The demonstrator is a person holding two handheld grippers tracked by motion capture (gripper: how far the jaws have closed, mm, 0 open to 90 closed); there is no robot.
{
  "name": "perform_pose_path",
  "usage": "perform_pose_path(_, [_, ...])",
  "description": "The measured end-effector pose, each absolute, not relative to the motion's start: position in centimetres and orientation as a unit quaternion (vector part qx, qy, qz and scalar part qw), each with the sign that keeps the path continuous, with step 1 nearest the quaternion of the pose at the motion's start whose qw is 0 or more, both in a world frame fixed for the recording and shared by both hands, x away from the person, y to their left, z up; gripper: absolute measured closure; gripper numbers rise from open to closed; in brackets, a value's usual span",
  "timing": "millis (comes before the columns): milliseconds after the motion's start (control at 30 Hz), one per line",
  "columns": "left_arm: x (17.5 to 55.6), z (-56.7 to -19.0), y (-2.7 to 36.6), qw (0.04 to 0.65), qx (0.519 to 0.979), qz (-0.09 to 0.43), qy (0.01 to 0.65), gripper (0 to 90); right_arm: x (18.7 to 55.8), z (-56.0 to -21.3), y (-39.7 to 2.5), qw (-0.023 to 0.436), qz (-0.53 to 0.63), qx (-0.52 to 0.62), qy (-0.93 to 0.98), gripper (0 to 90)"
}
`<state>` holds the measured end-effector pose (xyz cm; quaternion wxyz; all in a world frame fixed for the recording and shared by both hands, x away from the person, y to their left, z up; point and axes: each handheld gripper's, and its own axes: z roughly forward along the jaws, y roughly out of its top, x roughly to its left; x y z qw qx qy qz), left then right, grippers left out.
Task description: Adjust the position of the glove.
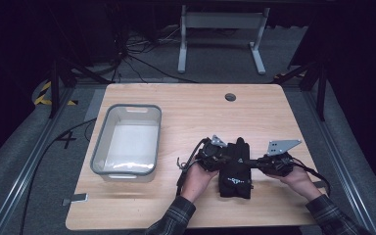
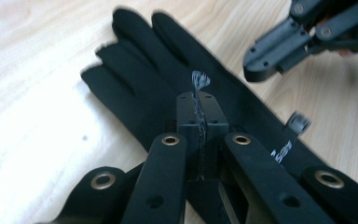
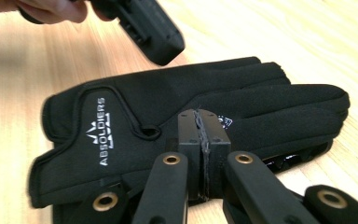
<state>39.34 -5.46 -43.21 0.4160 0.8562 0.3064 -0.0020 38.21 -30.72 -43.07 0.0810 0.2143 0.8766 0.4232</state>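
A black glove (image 1: 235,171) with white "ABSOLDIERS" lettering lies flat on the wooden table (image 1: 191,117), fingers pointing away from me. A second black glove seems to lie under it. My left gripper (image 1: 223,159) is at the glove's left side, and its jaws are pressed together just above the palm (image 2: 135,88) with nothing between them. My right gripper (image 1: 254,160) comes in from the glove's right edge, also shut and empty. In the right gripper view the closed jaws (image 3: 200,123) hover over the glove (image 3: 135,102), and the left gripper (image 3: 161,49) hangs shut above it.
A grey plastic bin (image 1: 100,142) with nothing in it stands on the left half of the table. A round cable hole (image 1: 230,97) sits near the far edge. Beyond the table are white desk legs (image 1: 182,44) and cables on the floor.
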Motion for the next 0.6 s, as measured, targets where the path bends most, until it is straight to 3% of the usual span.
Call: perform_pose_path(600, [39.7,-45.0,-7.3,0.373,0.88,0.002,0.294,89.6,39.2,-45.4,-30.5,0.083,0.379,0.218,0.896,89.7])
